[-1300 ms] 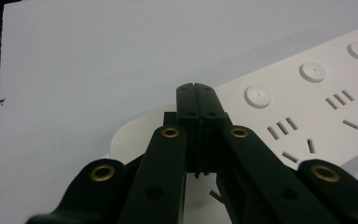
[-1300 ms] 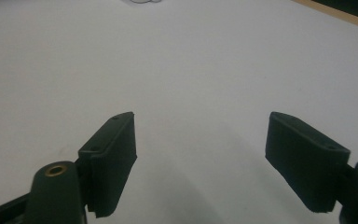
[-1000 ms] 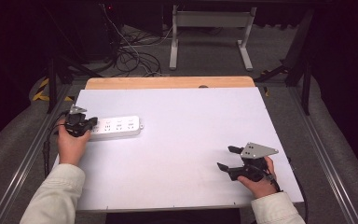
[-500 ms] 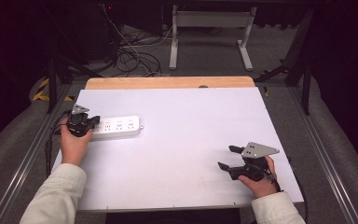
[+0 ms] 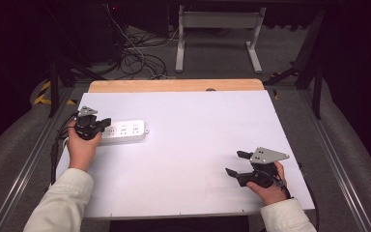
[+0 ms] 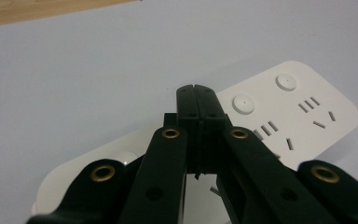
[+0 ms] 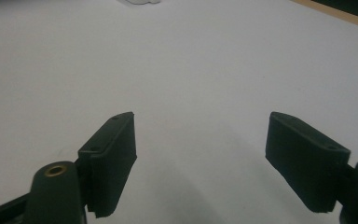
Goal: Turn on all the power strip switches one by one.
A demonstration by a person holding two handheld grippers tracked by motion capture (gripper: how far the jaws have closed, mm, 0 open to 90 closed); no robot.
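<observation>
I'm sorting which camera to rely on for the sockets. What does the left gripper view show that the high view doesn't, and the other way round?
Left gripper view: the power strip's slots and two round buttons up close, with the left tool's jaws pressed together, nothing between them, over the strip.

High view: the whole white table, the person's hands and sleeves, the right tool with jaws apart near the table's right front, the wooden edge and cables on the floor.

Both: the power strip, the left tool and the white surface.

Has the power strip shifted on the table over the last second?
No. In the high view the power strip lies at the same spot beside the table's left edge, under the shut left gripper.
</observation>
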